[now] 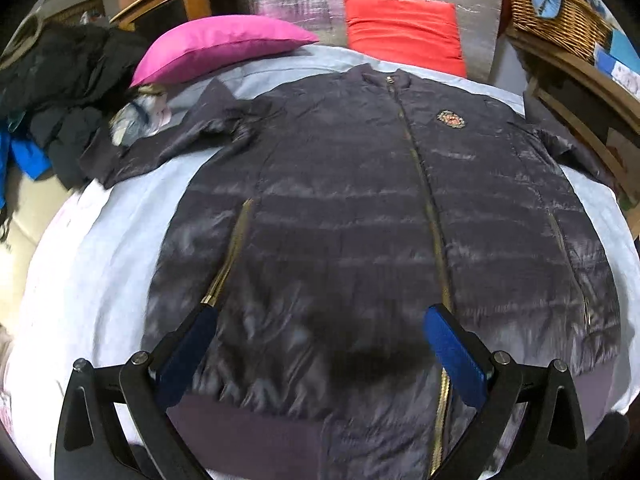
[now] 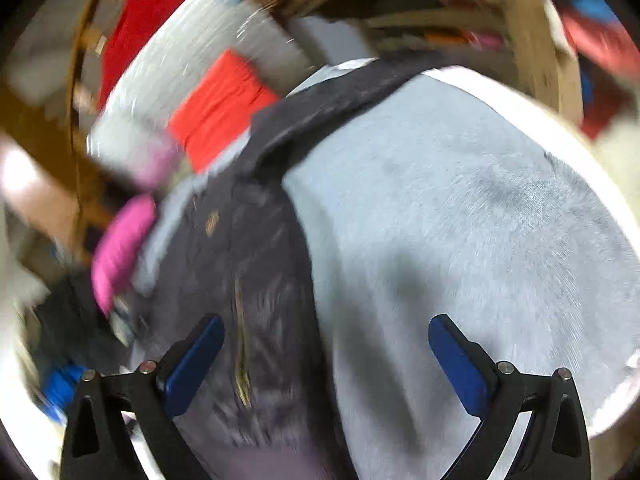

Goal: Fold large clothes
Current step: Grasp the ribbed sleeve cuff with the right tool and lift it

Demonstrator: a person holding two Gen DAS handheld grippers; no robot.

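Note:
A dark navy quilted jacket (image 1: 360,208) lies flat and face up on the pale blue bed sheet (image 1: 104,248), zipped, collar at the far end, sleeves spread to both sides. It has a crest badge (image 1: 452,119) on the chest. My left gripper (image 1: 320,316) is open above the jacket's lower front near the hem, holding nothing. In the blurred right wrist view, my right gripper (image 2: 326,330) is open and empty over the jacket's right side edge (image 2: 260,280) and the sheet (image 2: 480,240). The jacket's right sleeve (image 2: 340,100) stretches away across the sheet.
A pink pillow (image 1: 216,46) and a red pillow (image 1: 404,32) sit at the head of the bed. A pile of dark clothes (image 1: 64,92) lies at the left. A wicker basket (image 1: 560,12) and wooden furniture (image 1: 580,92) stand at the right.

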